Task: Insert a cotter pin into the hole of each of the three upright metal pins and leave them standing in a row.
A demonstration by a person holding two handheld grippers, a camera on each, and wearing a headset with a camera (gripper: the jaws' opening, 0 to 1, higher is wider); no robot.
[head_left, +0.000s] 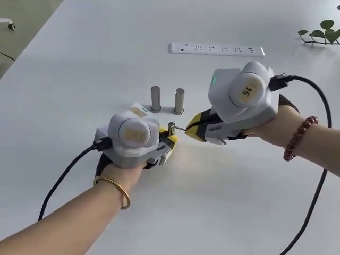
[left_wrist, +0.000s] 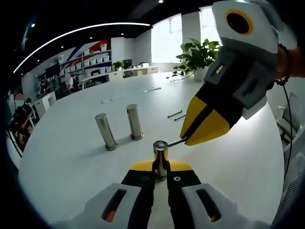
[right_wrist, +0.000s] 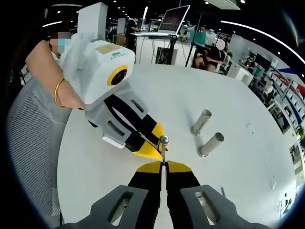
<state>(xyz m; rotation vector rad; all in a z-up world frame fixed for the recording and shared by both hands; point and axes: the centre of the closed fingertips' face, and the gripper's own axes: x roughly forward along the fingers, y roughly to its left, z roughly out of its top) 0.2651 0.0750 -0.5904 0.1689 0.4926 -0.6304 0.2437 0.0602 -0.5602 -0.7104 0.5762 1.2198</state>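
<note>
Head view looks down on a white counter (head_left: pixel 79 64), where the left claw (head_left: pixel 169 142) is clamped narrow around the lower part of an upright metal pin (head_left: pixel 171 127), well in from the counter's left edge. The right claw (head_left: pixel 192 129) reaches in from the right with its yellow tips pinched together on a thin cotter pin (head_left: pixel 180 128). That pin lies level and spans the short gap to the top of the held metal pin. Seen from the left gripper view, the cotter pin's free end touches the metal pin's head; whether it sits inside the hole cannot be told. From the right gripper view, the cotter pin runs straight out from between the closed tips to the rounded head, and the left claw's yellow tips sit just beside it. Near the held pin, toward the counter's far edge, the left-hand standing pin (head_left: pixel 155 98) and the right-hand standing pin (head_left: pixel 179 101) stand upright side by side, apart from each other and touched by neither claw. A loose cotter pin (left_wrist: pixel 174 113) lies flat on the counter beyond the right claw, and a second loose cotter pin (left_wrist: pixel 180 117) lies just beside it. A white power strip (head_left: pixel 217 49) lies farther toward the far edge, and a leafy plant (head_left: pixel 321 31) sits toward the far right corner. A gold bangle (head_left: pixel 114 190) circles the left wrist and a bead bracelet (head_left: pixel 297 139) the right.
</note>
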